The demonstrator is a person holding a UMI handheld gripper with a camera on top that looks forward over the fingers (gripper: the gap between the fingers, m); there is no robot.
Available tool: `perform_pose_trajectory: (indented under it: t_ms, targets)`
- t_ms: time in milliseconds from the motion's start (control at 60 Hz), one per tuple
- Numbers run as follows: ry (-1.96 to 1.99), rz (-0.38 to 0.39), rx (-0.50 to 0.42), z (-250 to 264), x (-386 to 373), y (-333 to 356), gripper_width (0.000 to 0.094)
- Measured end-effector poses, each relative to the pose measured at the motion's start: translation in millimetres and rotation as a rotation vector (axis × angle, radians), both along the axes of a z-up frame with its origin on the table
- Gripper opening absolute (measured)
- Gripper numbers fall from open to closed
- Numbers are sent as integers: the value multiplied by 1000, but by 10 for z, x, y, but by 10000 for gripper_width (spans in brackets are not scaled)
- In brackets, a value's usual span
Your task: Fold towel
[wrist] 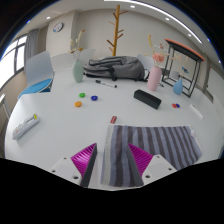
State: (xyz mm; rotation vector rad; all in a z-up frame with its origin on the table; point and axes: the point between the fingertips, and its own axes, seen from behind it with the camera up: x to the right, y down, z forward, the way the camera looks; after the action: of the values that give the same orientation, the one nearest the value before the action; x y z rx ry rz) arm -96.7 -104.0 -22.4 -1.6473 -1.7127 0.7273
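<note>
Towel [150,150], striped grey and white, is lying flat on the white bench [60,135], its near edge running down between the fingers of the tool [115,165]. The magenta pads [86,157] are standing apart with the cloth passing between them, so the tool is reading as open, not yet pinching the fabric. The step in hand looks like the approach for the first grasp. The next move probably calls for closing on that near edge, then lifting and carrying it across toward the far edge to make the fold. Beyond the towel, a grey backpack [115,69], a pink bottle [155,80] and small coloured toys [86,99] are sitting well apart from it.
</note>
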Motion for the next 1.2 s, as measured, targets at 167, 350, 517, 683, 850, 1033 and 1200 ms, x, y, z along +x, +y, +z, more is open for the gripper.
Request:
perform_pose_trajectory:
  t_ms: [167, 350, 517, 683, 850, 1033, 1200]
  targets:
    - [-38, -37, 48, -14, 24, 15, 43]
    - [-65, 19, -110, 340, 176, -414, 33]
    - [30, -35, -201, 1193, 197, -98, 33]
    - [85, -119, -138, 1522, 140, 884, 33]
    - [55, -154, -64, 1221, 81, 1696, 33]
    - [-6, -143, 1, 534, 33, 2167, 33]
    - [-10, -131, 84, 442, 74, 2351, 488]
